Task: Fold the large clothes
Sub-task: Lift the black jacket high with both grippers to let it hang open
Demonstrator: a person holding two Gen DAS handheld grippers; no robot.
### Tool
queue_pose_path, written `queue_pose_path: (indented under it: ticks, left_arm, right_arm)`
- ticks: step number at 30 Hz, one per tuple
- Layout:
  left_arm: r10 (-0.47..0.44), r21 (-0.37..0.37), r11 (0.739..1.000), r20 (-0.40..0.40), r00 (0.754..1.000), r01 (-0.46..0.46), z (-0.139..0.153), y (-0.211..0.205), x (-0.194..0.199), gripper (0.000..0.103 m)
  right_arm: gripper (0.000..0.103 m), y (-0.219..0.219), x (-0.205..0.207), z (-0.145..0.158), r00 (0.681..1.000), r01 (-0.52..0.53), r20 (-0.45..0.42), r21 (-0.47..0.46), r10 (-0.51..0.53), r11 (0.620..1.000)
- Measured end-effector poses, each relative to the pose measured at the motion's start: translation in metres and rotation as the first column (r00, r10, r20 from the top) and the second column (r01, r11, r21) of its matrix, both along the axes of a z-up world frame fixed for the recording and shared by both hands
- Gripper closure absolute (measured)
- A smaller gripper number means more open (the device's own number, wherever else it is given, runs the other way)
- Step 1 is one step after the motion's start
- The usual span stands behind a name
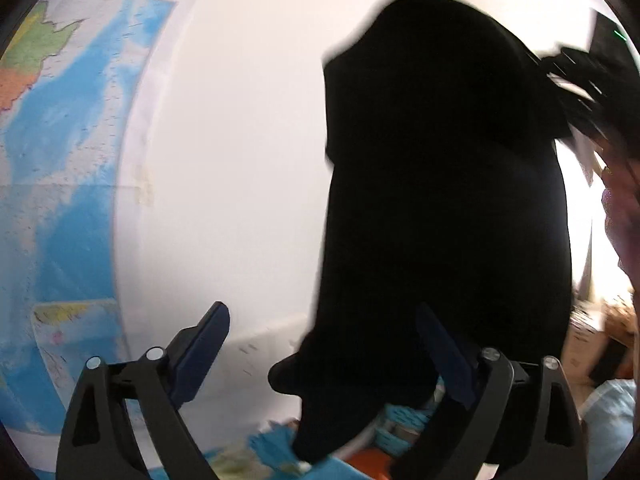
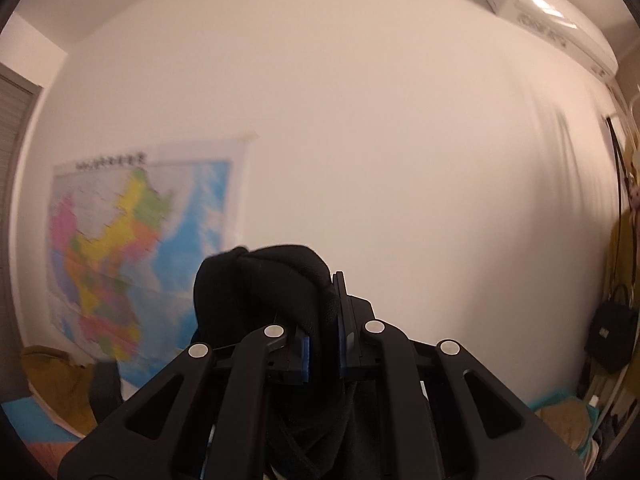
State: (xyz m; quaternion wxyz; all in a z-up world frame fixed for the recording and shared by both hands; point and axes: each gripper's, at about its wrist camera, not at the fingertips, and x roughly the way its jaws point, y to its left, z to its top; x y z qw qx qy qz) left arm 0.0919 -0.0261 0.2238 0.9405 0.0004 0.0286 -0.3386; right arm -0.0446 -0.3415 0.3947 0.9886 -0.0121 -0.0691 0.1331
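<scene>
A large black garment (image 1: 440,180) hangs in the air in the left wrist view, held up from its top right, where a blurred black gripper shape (image 1: 580,80) shows. Its lower end droops between the fingers of my left gripper (image 1: 322,310). Those jaws stand wide open; the left pad (image 1: 200,356) touches nothing and the cloth lies against the right finger (image 1: 444,356). In the right wrist view my right gripper (image 2: 320,304) is shut on a bunched fold of the black garment (image 2: 260,280), which bulges over the fingertips and trails down beneath the gripper.
A coloured wall map (image 1: 60,160) (image 2: 132,248) hangs on the white wall. An air conditioner (image 2: 548,12) sits high at the right. A black bag (image 2: 612,328) hangs at the right edge. Blue bedding (image 1: 272,444) and mustard cloth (image 2: 60,384) lie below. A person's hand (image 1: 624,220) is at the right.
</scene>
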Motion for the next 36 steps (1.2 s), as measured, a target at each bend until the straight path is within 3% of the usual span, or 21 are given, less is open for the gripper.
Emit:
queue_pose_path:
  ticks: [4,5,6,7,8,9,13,16,20,27,29,30,31,33,36]
  left_arm:
    - [-0.053,0.120,0.992,0.027,0.998,0.050,-0.036,-0.012,-0.028,0.007]
    - [-0.061,0.148,0.987,0.016,0.998,0.058,-0.042,-0.034,-0.023,0.008]
    - [-0.057,0.172,0.983,-0.002,0.998,0.056,-0.047,-0.048,-0.022,0.031]
    - [-0.047,0.176,0.983,-0.023,0.999,0.050,-0.052,-0.050,-0.021,0.077]
    - [-0.044,0.172,0.984,-0.043,0.998,0.051,-0.053,-0.049,-0.020,0.091]
    - [-0.053,0.152,0.986,-0.075,0.996,0.064,-0.052,-0.041,-0.020,0.094]
    - [0.001,0.029,1.000,-0.086,0.996,0.001,-0.036,0.021,-0.036,0.095]
    - [0.085,-0.044,0.996,0.024,0.996,-0.083,-0.003,0.080,-0.081,0.096]
    - [0.183,-0.057,0.983,0.148,0.972,-0.176,0.038,0.131,-0.146,0.096]
    - [0.315,-0.016,0.947,0.232,0.920,-0.320,0.064,0.188,-0.239,0.095]
    - [0.335,0.002,0.938,0.233,0.913,-0.345,0.064,0.182,-0.296,0.095]
    - [0.343,0.015,0.934,0.239,0.908,-0.357,0.063,0.180,-0.287,0.095]
    - [0.353,0.027,0.929,0.243,0.903,-0.370,0.059,0.169,-0.290,0.094]
    - [0.382,0.051,0.913,0.248,0.890,-0.405,0.059,0.166,-0.343,0.094]
    - [0.445,0.108,0.876,0.191,0.875,-0.469,0.041,0.166,-0.315,0.094]
  right_arm:
    - [0.093,0.008,-0.038,0.007,0.998,-0.060,0.023,0.003,0.059,0.998]
    - [0.093,0.011,-0.044,0.006,0.997,-0.067,0.024,0.001,0.067,0.998]
    - [0.093,0.014,-0.050,0.005,0.997,-0.076,0.025,-0.006,0.076,0.997]
    - [0.093,0.016,-0.055,0.003,0.996,-0.081,0.023,-0.007,0.081,0.997]
    - [0.093,0.018,-0.060,0.001,0.996,-0.092,0.010,0.000,0.092,0.996]
    - [0.093,0.021,-0.065,-0.002,0.995,-0.095,0.002,0.000,0.095,0.995]
    - [0.093,0.006,-0.101,-0.013,0.992,-0.123,-0.002,0.041,0.123,0.992]
    - [0.093,0.001,-0.130,-0.019,0.986,-0.167,0.008,0.063,0.166,0.984]
    - [0.093,0.001,-0.176,-0.026,0.974,-0.223,0.052,0.074,0.220,0.972]
    - [0.093,0.018,-0.227,-0.039,0.948,-0.315,0.062,0.060,0.312,0.947]
    - [0.093,0.022,-0.233,-0.043,0.942,-0.334,0.051,0.053,0.331,0.941]
    - [0.092,0.024,-0.233,-0.043,0.939,-0.343,0.045,0.053,0.341,0.938]
    - [0.092,0.026,-0.229,-0.045,0.937,-0.349,0.038,0.053,0.347,0.936]
    - [0.092,0.028,-0.212,-0.049,0.931,-0.365,0.016,0.078,0.365,0.928]
    - [0.092,0.043,-0.157,-0.069,0.910,-0.394,-0.085,0.125,0.405,0.911]
